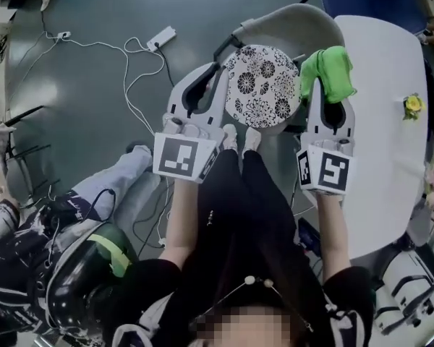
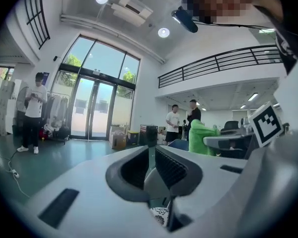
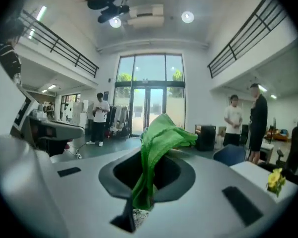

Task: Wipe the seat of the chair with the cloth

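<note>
1. Looking down in the head view, both grippers are raised side by side over the chair, with its round patterned seat (image 1: pixel 262 85) lying between and below the 2 sets of jaws. The right gripper (image 1: pixel 331 105) is clenched on the green cloth (image 1: pixel 327 69), which bunches up beyond the jaw tips. That grip looks chosen so that loose fabric, not plastic, would meet the seat. The left gripper (image 1: pixel 206 74) carries nothing and sits just beside the seat's rim, perhaps ready to steady the chair. A white table (image 1: pixel 380 121) stands outboard of the right jaws.

2. The left gripper view shows the left gripper (image 2: pixel 152 155) with its jaws drawn together to a thin slit and nothing between them. A sliver of the seat (image 2: pixel 160 213) shows beneath the jaws. The cloth (image 2: pixel 201 138) appears off to their right, level with them, so both tools are held at about the same height.

3. The right gripper view shows the right gripper (image 3: pixel 149 182) pinching the cloth (image 3: pixel 159 138) low in the jaw throat. Most of the fabric stands up and flops forward past the tips. A speck of the seat (image 3: pixel 139 216) shows under the jaws. Wiping appears not yet begun, since the cloth is clear of the seat and needs lowering onto it.
</note>
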Motion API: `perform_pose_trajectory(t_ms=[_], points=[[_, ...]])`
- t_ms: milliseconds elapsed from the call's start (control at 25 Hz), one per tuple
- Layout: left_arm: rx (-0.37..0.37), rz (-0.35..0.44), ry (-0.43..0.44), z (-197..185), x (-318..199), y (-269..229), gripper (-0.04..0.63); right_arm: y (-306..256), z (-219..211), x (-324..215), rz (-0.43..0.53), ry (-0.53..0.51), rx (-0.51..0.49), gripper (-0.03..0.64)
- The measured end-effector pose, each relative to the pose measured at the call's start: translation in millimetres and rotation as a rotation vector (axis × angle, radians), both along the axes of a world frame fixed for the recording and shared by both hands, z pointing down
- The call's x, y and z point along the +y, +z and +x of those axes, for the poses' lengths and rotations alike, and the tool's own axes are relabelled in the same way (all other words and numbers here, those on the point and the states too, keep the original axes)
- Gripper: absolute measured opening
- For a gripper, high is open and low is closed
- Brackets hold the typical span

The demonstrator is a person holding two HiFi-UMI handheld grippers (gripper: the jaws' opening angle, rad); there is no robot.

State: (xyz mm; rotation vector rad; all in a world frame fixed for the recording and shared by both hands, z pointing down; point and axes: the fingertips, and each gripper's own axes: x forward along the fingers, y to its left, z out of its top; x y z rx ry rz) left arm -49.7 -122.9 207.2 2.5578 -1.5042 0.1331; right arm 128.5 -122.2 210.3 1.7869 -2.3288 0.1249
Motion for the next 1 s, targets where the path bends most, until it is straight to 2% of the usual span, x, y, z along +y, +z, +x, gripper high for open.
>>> perform_pose_trajectory(t_ms=[160,400,640,1000], points=[[-0.062,0.072,0.055,24.8,-7.0,-42.3,0.032,-59.3,-5.0,7.3,0.132,-0.014,0.041,0.044],[-0.097,0.141,0.156,38.0,2.6,-74.2,0.031,-88.0,-11.1,19.5,0.184,0.036,-0.005,0.043],[-0.077,0.208,0.117,40.0,-4.3,-89.6,0.031,-111.3,-10.3,18.5,0.294,-0.008,0.035,0.043],[-0.081,0.286,0.088,85.8,38.6,-120.8,0.031,-137.9,46.7,60.0,0.357,-0.016,-0.015,0.044]])
